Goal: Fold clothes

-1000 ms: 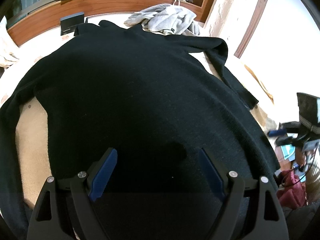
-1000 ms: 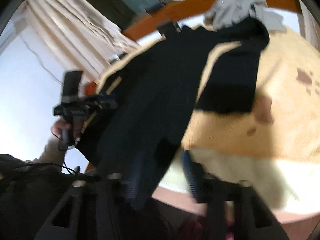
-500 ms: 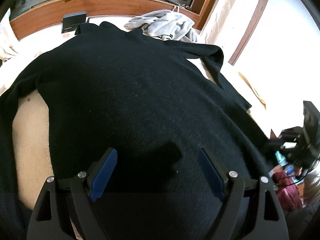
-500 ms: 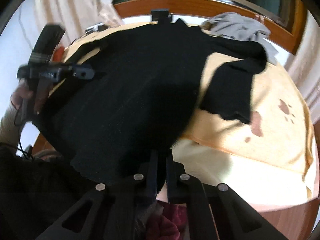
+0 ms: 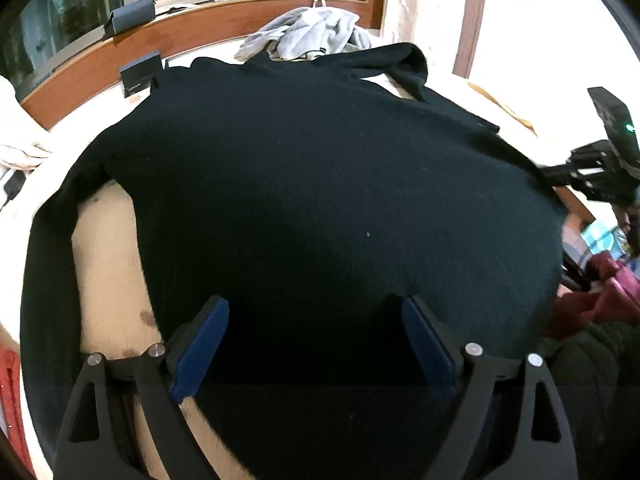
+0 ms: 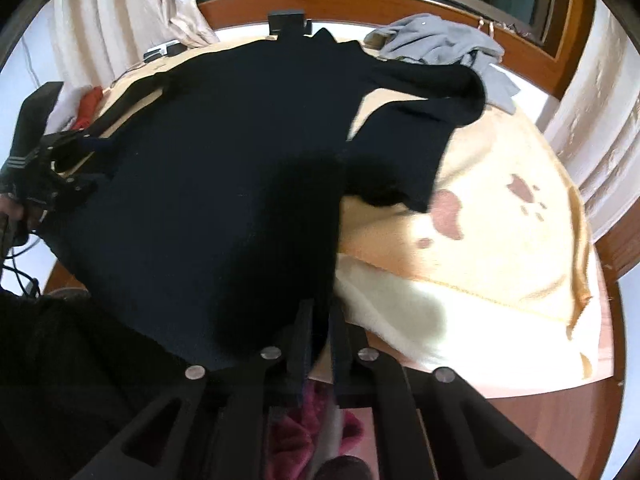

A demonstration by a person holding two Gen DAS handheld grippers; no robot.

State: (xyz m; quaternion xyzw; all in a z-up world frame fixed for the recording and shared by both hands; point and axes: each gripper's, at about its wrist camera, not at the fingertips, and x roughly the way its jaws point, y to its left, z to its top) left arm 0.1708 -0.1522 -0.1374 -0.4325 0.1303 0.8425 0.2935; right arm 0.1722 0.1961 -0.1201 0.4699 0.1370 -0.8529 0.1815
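A black sweater (image 5: 320, 184) lies spread flat on a cream blanket (image 6: 500, 240) over a round table, collar at the far side. Its sleeve (image 6: 420, 128) lies folded back at the right. My left gripper (image 5: 316, 344) is open and hovers over the sweater's near hem, with nothing between its blue pads. My right gripper (image 6: 320, 336) is shut on the sweater's near right hem corner at the table's edge. It shows in the left wrist view (image 5: 592, 172) at the sweater's right edge. My left gripper shows in the right wrist view (image 6: 44, 176) at the sweater's left.
A crumpled grey garment (image 5: 308, 36) lies at the far side of the table, seen also in the right wrist view (image 6: 440, 40). A small dark box (image 5: 140, 74) stands behind the collar. Curtains (image 6: 160, 12) hang around. A maroon garment (image 5: 592, 300) lies below the table edge.
My right gripper has closed on the sweater's hem corner and drawn it toward the near edge. My left gripper has stayed open and shifted slightly over the hem.
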